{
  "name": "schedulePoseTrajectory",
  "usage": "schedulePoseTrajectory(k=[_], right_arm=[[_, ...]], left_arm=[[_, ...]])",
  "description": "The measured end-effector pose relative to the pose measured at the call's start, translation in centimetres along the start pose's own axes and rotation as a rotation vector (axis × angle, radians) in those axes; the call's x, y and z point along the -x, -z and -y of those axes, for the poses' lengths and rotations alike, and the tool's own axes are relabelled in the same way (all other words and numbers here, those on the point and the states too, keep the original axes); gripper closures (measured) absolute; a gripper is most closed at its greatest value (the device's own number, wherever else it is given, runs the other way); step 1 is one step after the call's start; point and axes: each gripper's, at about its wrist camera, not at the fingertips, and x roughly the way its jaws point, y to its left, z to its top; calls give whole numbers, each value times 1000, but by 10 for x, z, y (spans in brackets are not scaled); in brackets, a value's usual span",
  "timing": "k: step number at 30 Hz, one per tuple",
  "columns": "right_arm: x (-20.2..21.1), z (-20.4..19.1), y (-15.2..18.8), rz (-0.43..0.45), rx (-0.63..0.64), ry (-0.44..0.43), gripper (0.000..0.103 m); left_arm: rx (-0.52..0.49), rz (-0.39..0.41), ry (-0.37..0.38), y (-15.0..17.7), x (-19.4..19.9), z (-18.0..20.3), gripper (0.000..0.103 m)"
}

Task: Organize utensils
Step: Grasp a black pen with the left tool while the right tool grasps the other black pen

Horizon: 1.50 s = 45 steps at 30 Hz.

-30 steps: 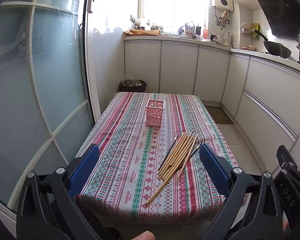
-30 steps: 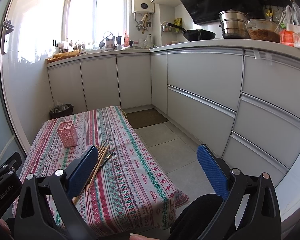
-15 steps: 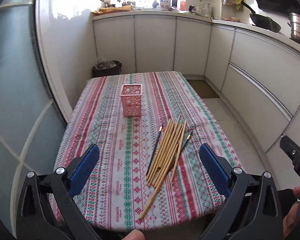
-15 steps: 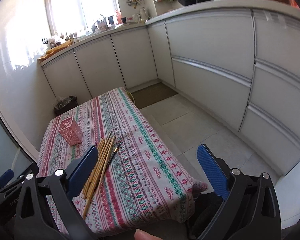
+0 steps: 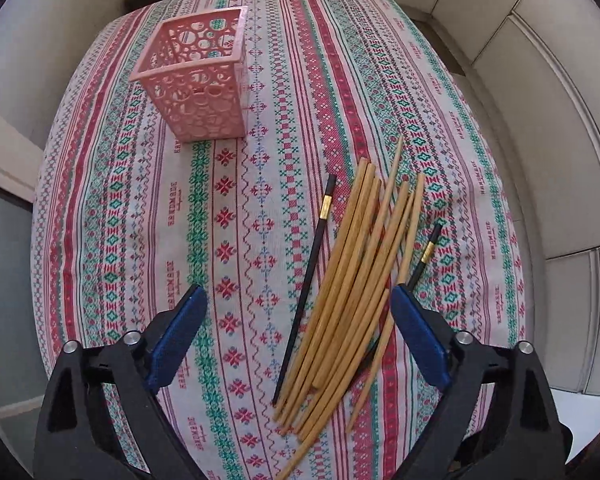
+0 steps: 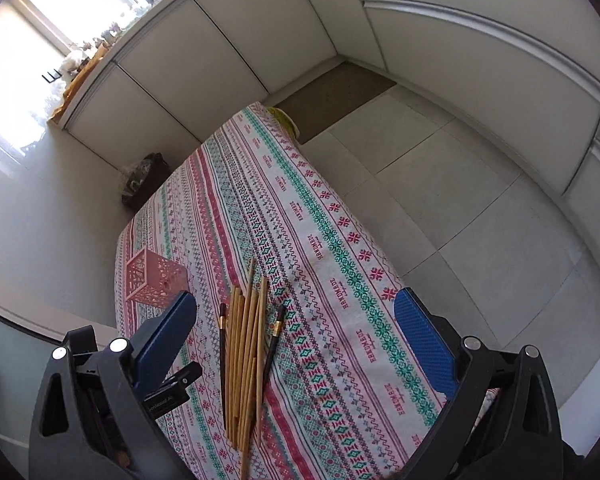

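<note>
Over striped tablecloth [image 5: 260, 80] both hand-held grippers, left [image 5: 298, 334] and right [image 6: 296, 330], tilt downward, wide apart, empty, left's jaws just narrowing

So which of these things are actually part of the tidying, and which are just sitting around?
Part of the job:
- wooden chopsticks
- two black chopsticks
- pink holder, still empty
- left hand-held gripper, open above the pile

Just lying about:
- patterned tablecloth
- bin
- floor mat

The lower part of the second black chopstick [image 5: 425, 255] is hidden under the wooden chopsticks [image 5: 352, 280] and behind the left gripper's blue pad [image 5: 420, 344]; the items on the windowsill [image 6: 100, 46] are washed out
</note>
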Motion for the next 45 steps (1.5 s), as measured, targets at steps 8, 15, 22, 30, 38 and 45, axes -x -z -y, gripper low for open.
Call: schedulePoseTrajectory(k=[8, 15, 22, 30, 38, 45], right_arm=[[-57, 26, -4, -186, -105, -40, 7], [-60, 28, -4, -195, -121, -31, 7], [-62, 35, -3, -168, -133, 44, 7], [-115, 14, 17, -354, -86, 75, 24], [-165, -9, 38, -481, -119, 82, 51], [-174, -28, 36, -406, -90, 196, 53]], left_arm=[[-3, -111, -65, -41, -49, 8, 51], [-17, -137, -59, -51, -72, 9, 62], [-41, -131, -31, -54, -98, 17, 76], [-35, -11, -4, -18, -82, 11, 97], [70, 231, 56, 43, -5, -43, 97], [100, 323, 123, 42, 38, -69, 97]])
